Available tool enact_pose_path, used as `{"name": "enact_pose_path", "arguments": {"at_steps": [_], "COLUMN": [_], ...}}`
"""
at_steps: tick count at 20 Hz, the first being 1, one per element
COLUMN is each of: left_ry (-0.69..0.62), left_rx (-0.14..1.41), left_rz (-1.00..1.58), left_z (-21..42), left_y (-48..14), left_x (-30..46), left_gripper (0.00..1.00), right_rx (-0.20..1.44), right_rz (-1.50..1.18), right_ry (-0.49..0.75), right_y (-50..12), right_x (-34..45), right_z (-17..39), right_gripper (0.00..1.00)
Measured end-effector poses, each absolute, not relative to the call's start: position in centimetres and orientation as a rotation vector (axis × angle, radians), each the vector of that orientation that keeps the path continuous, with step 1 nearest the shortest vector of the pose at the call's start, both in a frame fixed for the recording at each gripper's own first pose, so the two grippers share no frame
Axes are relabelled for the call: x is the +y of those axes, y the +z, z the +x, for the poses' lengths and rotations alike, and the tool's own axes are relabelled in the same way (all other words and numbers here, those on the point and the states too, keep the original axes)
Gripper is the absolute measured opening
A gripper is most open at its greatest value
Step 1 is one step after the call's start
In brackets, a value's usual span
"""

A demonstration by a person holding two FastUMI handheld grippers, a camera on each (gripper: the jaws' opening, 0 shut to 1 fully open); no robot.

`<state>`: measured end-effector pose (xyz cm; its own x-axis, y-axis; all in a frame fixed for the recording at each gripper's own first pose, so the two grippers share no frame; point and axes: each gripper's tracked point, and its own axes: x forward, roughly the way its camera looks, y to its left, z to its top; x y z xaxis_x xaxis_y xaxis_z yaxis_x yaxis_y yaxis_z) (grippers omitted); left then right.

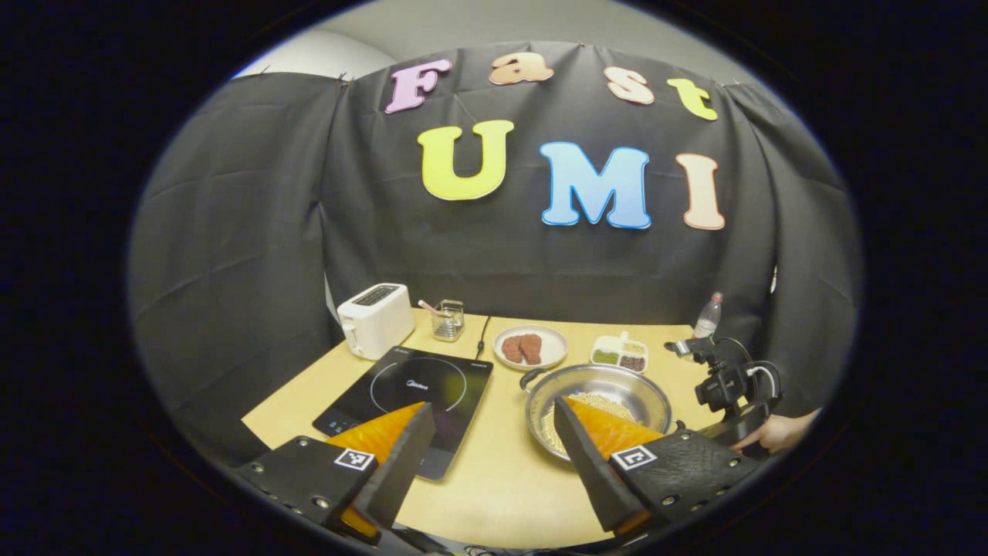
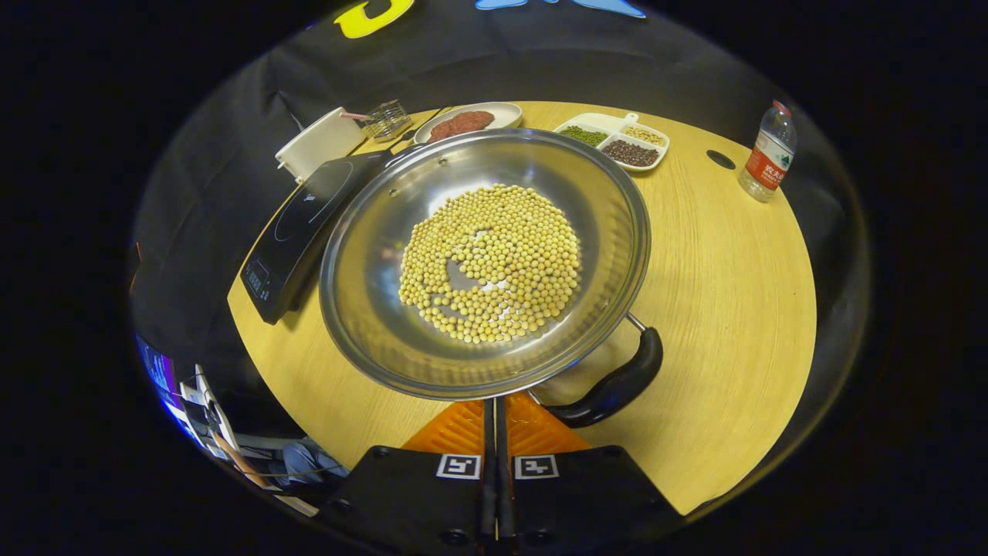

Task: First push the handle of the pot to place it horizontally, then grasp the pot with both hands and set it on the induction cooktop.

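A steel pot (image 2: 370, 293) with soybeans (image 2: 490, 262) in it stands on the wooden table, just right of the black induction cooktop (image 2: 297, 224). Its black handle (image 2: 617, 386) points to the near right in the right gripper view. My right gripper (image 2: 495, 405) is shut with nothing between its fingers, its tips at the pot's near rim just left of the handle. In the left gripper view my left gripper (image 1: 494, 455) is open above the table's near edge, between the cooktop (image 1: 409, 386) and the pot (image 1: 598, 394). A hand (image 1: 776, 432) holds the right gripper (image 1: 729, 386) behind the pot.
At the back stand a white toaster (image 1: 376, 319), a small glass holder (image 1: 448, 320), a plate of meat (image 1: 530, 347), a divided dish of beans (image 1: 619, 354) and a water bottle (image 2: 764, 154). Bare table (image 2: 733, 309) lies right of the pot.
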<state>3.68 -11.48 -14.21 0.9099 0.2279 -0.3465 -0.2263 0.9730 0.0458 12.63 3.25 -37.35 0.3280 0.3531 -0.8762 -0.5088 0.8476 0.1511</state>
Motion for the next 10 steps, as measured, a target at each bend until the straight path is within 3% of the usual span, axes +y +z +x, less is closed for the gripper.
{"name": "enact_pose_path", "arguments": {"at_steps": [10], "left_ry": [0.274], "left_rx": [0.365], "left_rz": [-0.005], "left_z": [3.1], "left_y": [-15.8], "left_x": [-12.6], "left_gripper": [0.94], "right_rx": [1.05], "right_rz": [-0.19], "right_ry": [0.52], "right_y": [-37.2], "right_x": [-0.4], "right_z": [16.6], "right_gripper": [0.02]}}
